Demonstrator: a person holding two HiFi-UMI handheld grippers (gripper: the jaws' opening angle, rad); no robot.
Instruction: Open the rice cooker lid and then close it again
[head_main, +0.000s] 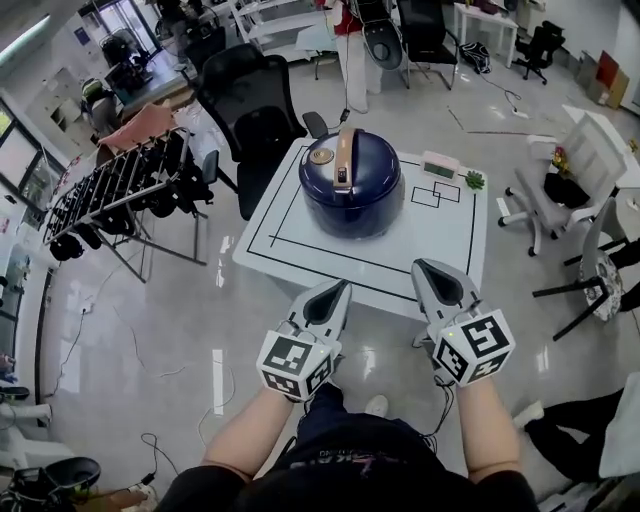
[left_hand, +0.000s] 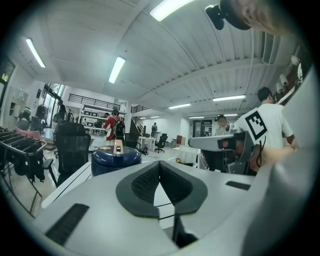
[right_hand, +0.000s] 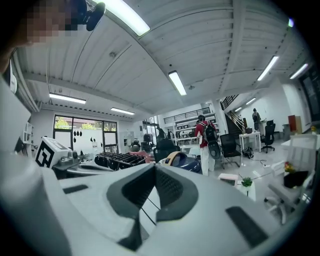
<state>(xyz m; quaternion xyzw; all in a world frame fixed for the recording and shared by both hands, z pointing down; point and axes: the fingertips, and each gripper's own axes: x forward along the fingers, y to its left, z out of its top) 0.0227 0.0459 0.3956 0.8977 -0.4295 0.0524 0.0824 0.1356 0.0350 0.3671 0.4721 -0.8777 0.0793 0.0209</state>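
Observation:
A dark blue rice cooker (head_main: 350, 183) with a tan handle strap stands on a white table (head_main: 290, 255), its lid down. It also shows in the left gripper view as the blue cooker (left_hand: 116, 157) ahead and left, and in the right gripper view as the cooker (right_hand: 182, 161) just past the jaw tips. My left gripper (head_main: 340, 290) hovers at the table's near edge, shut and empty. My right gripper (head_main: 424, 268) is beside it to the right, over the table's near edge, also shut with nothing in it. Both are short of the cooker.
A small pink-and-white device (head_main: 439, 165) and a little green plant (head_main: 474, 180) sit at the table's far right. A black office chair (head_main: 255, 105) stands behind the table, a black drying rack (head_main: 115, 195) to the left, a white chair (head_main: 575, 175) to the right. A person in red (right_hand: 206, 140) stands farther off.

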